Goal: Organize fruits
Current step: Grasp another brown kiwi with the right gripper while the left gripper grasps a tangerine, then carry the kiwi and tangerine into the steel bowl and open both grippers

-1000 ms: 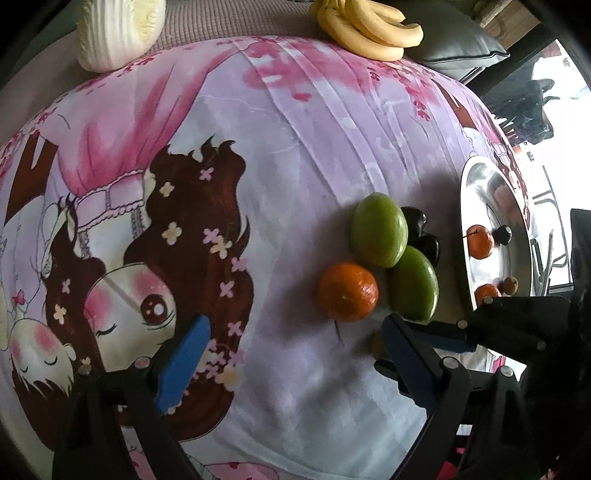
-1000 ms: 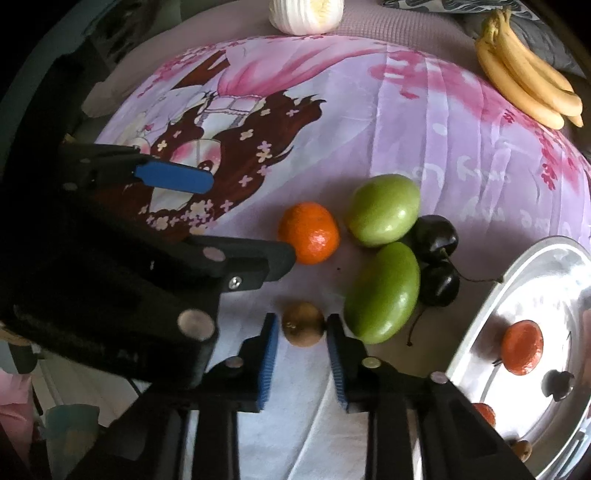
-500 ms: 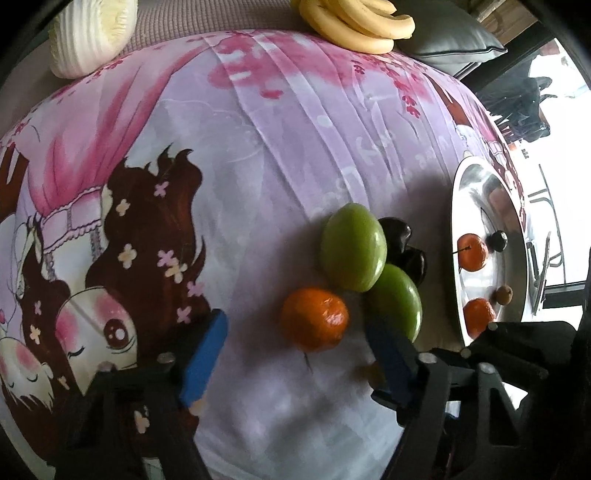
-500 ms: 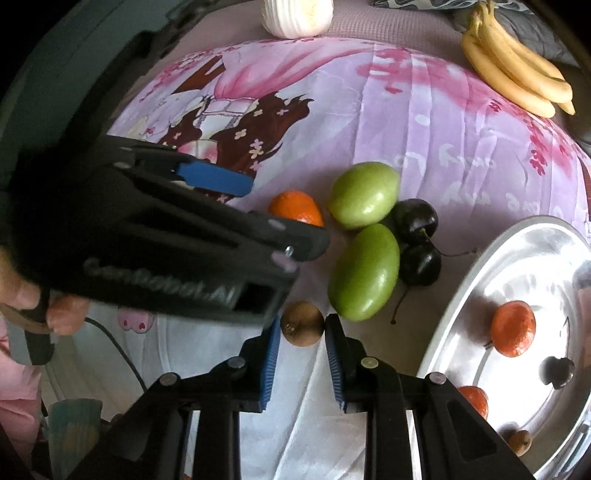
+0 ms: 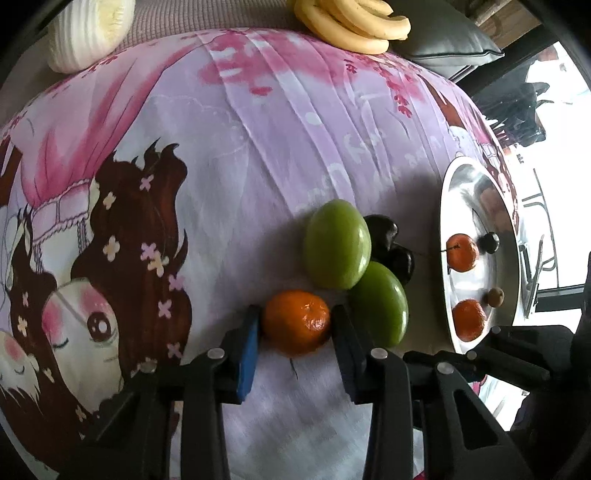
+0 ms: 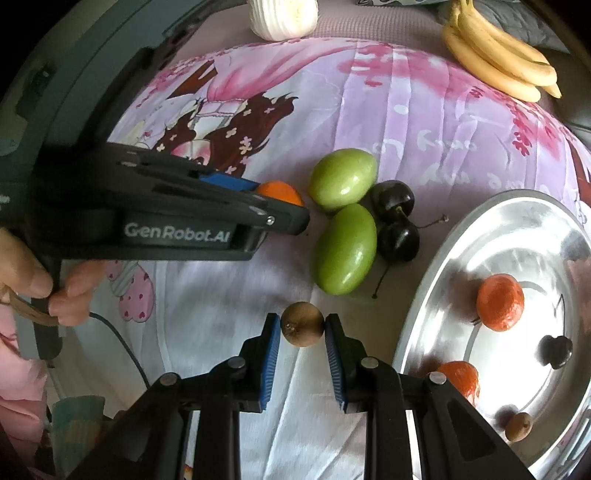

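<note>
An orange tangerine (image 5: 297, 322) lies on the pink cartoon cloth, and my left gripper (image 5: 296, 332) is shut on it, one blue pad on each side. The right wrist view shows that tangerine (image 6: 280, 192) half hidden behind the left gripper's fingers (image 6: 258, 218). My right gripper (image 6: 302, 334) is shut on a small brown round fruit (image 6: 302, 328), held a little above the cloth. Two green oval fruits (image 6: 343, 177) (image 6: 345, 249) and two dark cherries (image 6: 397, 221) lie just beyond. The silver plate (image 6: 436, 280) at the right holds two tangerines, a cherry and a brown fruit.
A bunch of bananas (image 6: 498, 61) and a white cabbage (image 6: 282, 16) lie at the far edge of the cloth. A grey cushion (image 5: 447, 40) sits behind the bananas. A hand (image 6: 48, 291) grips the left tool at the left edge of the right wrist view.
My left gripper has moved in over the tangerine and closed from wide open onto it. The right gripper kept its hold on the brown fruit and drifted slightly.
</note>
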Demonstrator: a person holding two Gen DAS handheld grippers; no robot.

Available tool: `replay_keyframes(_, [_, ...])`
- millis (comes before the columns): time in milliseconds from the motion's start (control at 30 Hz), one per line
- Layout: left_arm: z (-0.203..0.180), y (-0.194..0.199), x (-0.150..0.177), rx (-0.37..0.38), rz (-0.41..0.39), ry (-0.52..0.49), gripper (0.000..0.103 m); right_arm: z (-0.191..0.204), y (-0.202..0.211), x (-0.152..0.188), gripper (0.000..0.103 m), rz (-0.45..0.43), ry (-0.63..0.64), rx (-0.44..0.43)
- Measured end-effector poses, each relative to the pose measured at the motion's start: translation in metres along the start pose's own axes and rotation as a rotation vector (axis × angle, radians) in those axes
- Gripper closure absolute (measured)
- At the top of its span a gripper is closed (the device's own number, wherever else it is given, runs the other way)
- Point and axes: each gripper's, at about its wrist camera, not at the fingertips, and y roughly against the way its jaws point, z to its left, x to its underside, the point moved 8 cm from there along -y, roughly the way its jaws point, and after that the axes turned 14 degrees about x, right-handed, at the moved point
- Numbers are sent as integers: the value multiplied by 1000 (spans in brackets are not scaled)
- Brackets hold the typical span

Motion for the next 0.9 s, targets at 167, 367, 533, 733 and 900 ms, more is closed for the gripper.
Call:
replay_keyframes(167, [-14,-6,8,1,-5,-2,64,-1,7,5,76,-2,-13,-10])
replay_keyframes(367, [-35,0,11,8,-49,-2,64,-7,23,16,76,-20,-34,-28])
replay_keyframes(533, [-54,5,12,12,-78,-2,64,-17,37,25,76,-41,-58,-31])
replay_keyframes(733, [-79,11,5,25,-109,-4,64,-49,57,33,76,-71,-111,-17])
replay_keyframes(900, [-101,14,0,34,-108,-25,64,-87,70,39,76,-83,-158,17])
